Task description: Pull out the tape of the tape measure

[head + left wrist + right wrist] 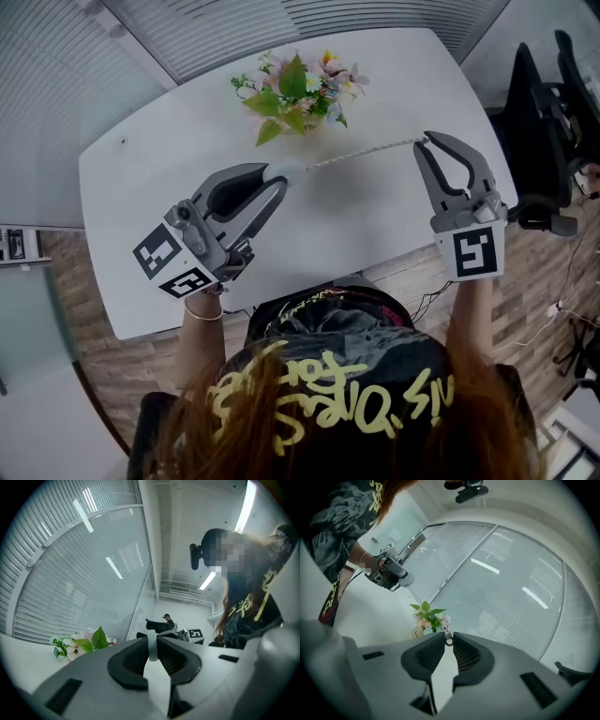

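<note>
A: The tape is running over the surface, from the tape measure at the left gripper across to the right gripper.
B: And the flowers are sitting just behind it, by the far edge.

flowers on white table

Head view: from above the person's head, facing steeply down on the white table, seen from well above.
Left gripper view: just behind the left gripper, looking along its jaws, level to slightly upward, toward the window blinds and ceiling.
Right gripper view: just behind the right gripper, looking along its jaws toward the blinds.
Shared: the flowers appear in all three views. The right gripper view also catches the left gripper.
</note>
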`<action>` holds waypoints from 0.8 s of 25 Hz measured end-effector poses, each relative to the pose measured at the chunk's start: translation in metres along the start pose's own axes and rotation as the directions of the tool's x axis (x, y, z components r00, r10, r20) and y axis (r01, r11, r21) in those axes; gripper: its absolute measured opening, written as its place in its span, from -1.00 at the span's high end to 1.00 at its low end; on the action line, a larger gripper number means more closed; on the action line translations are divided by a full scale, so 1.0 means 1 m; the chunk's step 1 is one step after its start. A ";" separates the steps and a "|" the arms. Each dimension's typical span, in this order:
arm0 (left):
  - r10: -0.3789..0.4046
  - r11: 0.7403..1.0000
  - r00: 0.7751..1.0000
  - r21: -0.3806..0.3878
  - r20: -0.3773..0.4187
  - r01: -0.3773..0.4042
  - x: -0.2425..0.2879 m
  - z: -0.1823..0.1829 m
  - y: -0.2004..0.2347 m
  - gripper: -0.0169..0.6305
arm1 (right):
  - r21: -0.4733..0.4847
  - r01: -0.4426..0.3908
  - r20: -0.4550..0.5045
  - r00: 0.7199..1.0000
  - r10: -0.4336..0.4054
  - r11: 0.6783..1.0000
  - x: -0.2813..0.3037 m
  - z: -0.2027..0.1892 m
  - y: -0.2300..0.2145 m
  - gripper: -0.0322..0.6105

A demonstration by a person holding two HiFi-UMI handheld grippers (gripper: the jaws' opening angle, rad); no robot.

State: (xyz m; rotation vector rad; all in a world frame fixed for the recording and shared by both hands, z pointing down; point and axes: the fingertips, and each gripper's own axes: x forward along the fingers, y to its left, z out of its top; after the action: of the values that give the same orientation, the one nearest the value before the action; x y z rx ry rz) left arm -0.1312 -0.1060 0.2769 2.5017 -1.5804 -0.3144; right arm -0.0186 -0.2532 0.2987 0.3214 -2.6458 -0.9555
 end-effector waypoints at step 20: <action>0.004 1.000 1.000 -0.030 0.008 -0.004 0.032 -0.001 -0.001 0.78 | 0.001 -0.065 0.057 0.996 0.064 0.998 0.010 0.000 -0.003 0.72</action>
State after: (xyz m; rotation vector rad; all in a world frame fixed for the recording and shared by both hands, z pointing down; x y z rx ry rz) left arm -0.1170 -0.1346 0.2750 2.4777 -1.5720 -0.3451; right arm -0.0280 -0.2581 0.2990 0.2108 -2.6914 -0.9547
